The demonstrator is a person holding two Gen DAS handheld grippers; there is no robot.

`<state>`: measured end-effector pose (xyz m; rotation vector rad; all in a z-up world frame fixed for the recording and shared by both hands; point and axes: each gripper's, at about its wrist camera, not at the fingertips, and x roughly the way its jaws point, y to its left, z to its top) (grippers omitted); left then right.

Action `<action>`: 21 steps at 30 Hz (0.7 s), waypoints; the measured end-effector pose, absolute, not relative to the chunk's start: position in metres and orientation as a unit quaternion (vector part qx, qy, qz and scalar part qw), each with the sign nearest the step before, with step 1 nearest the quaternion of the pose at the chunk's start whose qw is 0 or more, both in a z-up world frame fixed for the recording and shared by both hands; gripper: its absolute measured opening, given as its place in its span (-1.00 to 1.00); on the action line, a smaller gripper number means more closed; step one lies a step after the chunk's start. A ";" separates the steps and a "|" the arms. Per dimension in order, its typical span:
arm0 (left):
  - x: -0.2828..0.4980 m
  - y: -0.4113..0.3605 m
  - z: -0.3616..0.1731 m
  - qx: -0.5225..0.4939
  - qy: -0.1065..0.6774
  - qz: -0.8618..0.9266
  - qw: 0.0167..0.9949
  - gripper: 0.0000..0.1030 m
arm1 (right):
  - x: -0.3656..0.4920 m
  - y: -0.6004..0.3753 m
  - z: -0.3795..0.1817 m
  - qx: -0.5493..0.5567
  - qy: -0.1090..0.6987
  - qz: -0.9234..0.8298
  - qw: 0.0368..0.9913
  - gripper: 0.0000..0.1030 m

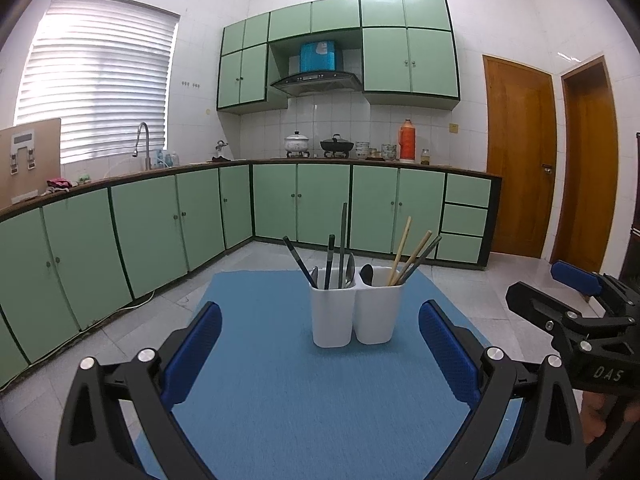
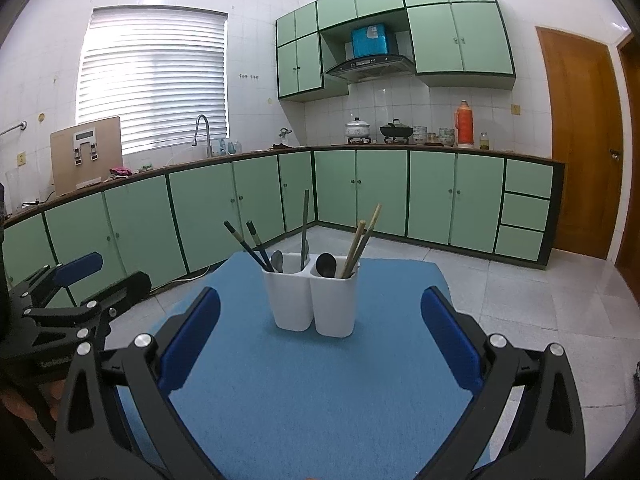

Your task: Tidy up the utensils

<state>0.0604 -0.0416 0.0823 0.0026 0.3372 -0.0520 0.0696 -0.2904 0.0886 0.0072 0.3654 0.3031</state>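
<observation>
Left wrist view: blue mat (image 1: pixel 280 380) covers the bench; white two-compartment holder (image 1: pixel 356 312) stands near the mat's far edge. Utensils stand upright in it, leaning slightly: dark chopsticks (image 1: pixel 300 260) and spoons in its left cup, bamboo chopsticks (image 1: pixel 404 252) in its right. Left gripper (image 1: pixel 320 352) jaws released, empty, holder dead ahead. Right gripper (image 2: pixel 320 340) likewise spread, empty. Neither is clearly closer; long axes near-vertical, so grasp from above.

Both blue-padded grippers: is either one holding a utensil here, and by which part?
Nothing is held. The left gripper and right gripper are open, apart from the white two-compartment utensil holder.
</observation>
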 end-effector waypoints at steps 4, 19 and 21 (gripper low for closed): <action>0.062 -0.040 0.082 -0.002 0.171 -0.026 0.985 0.88 | 0.072 -0.290 0.086 0.004 0.187 0.152 0.971 0.89; 0.063 -0.038 0.080 -0.004 0.174 -0.023 0.984 0.88 | 0.074 -0.287 0.085 0.001 0.189 0.154 0.970 0.89; 0.063 -0.037 0.081 -0.004 0.173 -0.022 0.985 0.88 | 0.074 -0.287 0.085 0.000 0.189 0.154 0.970 0.89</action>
